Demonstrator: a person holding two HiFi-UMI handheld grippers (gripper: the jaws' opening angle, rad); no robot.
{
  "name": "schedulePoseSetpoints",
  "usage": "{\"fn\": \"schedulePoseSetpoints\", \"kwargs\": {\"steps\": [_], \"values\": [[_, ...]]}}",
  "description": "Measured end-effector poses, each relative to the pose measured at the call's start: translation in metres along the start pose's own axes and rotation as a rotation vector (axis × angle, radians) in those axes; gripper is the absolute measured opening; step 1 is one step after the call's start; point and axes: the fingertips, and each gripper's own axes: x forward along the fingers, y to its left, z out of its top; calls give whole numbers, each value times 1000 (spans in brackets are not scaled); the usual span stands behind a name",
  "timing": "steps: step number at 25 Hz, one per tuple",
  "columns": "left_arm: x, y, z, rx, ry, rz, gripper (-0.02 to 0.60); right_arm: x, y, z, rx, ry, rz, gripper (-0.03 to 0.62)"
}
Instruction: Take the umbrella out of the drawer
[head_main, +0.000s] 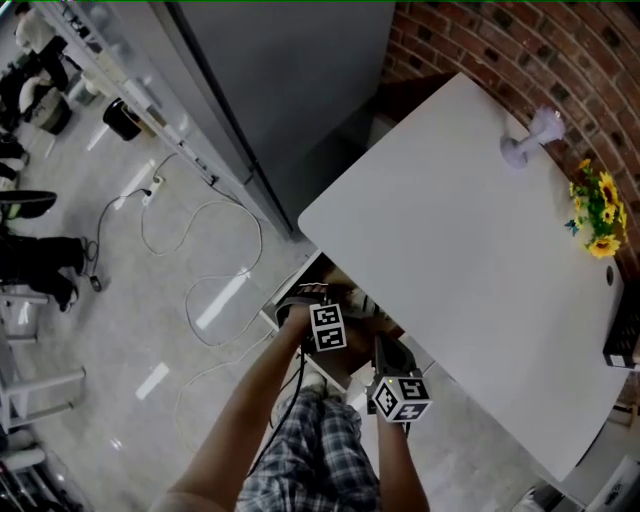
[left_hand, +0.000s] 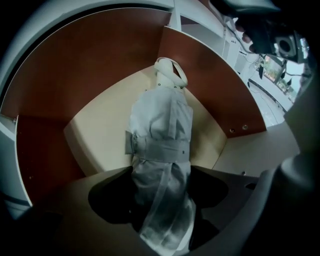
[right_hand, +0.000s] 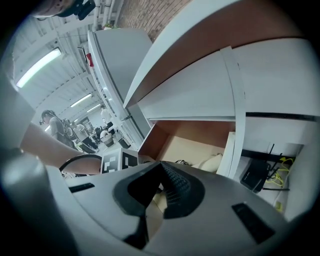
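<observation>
Seen only in the left gripper view: the folded grey umbrella (left_hand: 162, 125) lies lengthwise on the pale floor of the open drawer (left_hand: 95, 130). A strap (left_hand: 160, 149) is wrapped round its middle, and its cream handle (left_hand: 171, 72) is at the far end by the red-brown back wall.
Seen only in the right gripper view: the drawer (right_hand: 185, 145) is viewed from its open front, with a black box (right_hand: 255, 175) and yellow cables beyond its white side panel.
Seen only in the head view: both grippers are shown together at the drawer (head_main: 292, 288), whose inside is mostly covered by them and by the white table (head_main: 470, 220) above.
Fingers, left gripper (left_hand: 162, 172) (head_main: 303, 303): it is pointed steeply down into the drawer. The fingers are spread wide, one on either side of the umbrella's near end. Dark gaps show beside the fabric, so no squeeze is seen.
Fingers, right gripper (right_hand: 161, 164) (head_main: 386, 345): it is held nearer the person and aimed at the drawer's opening. The tips are drawn together with nothing between them. The left gripper's marker cube (right_hand: 120, 161) is just beside it.
Edges and room: bare drawer floor is left open to the umbrella's left, and only a narrow strip to its right, by the side wall. The table edge overhangs the drawer's back part.
Farther off: sunflowers (head_main: 600, 215) stand by the brick wall (head_main: 470, 40), and a cable (head_main: 200, 260) is looped on the floor.
</observation>
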Motion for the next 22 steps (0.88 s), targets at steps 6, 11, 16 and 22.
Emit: {"fn": "schedulePoseSetpoints", "kwargs": {"steps": [6, 11, 16, 22], "values": [[-4, 1, 2, 31, -14, -6, 283, -9, -6, -8, 8, 5, -6, 18], [-18, 2, 3, 62, -13, 1, 261, -23, -10, -14, 28, 22, -27, 18], [-43, 2, 6, 74, -30, 5, 256, -33, -11, -14, 42, 30, -38, 18], [-77, -4, 3, 84, -37, 11, 256, -49, 3, -12, 69, 33, -41, 18]]}}
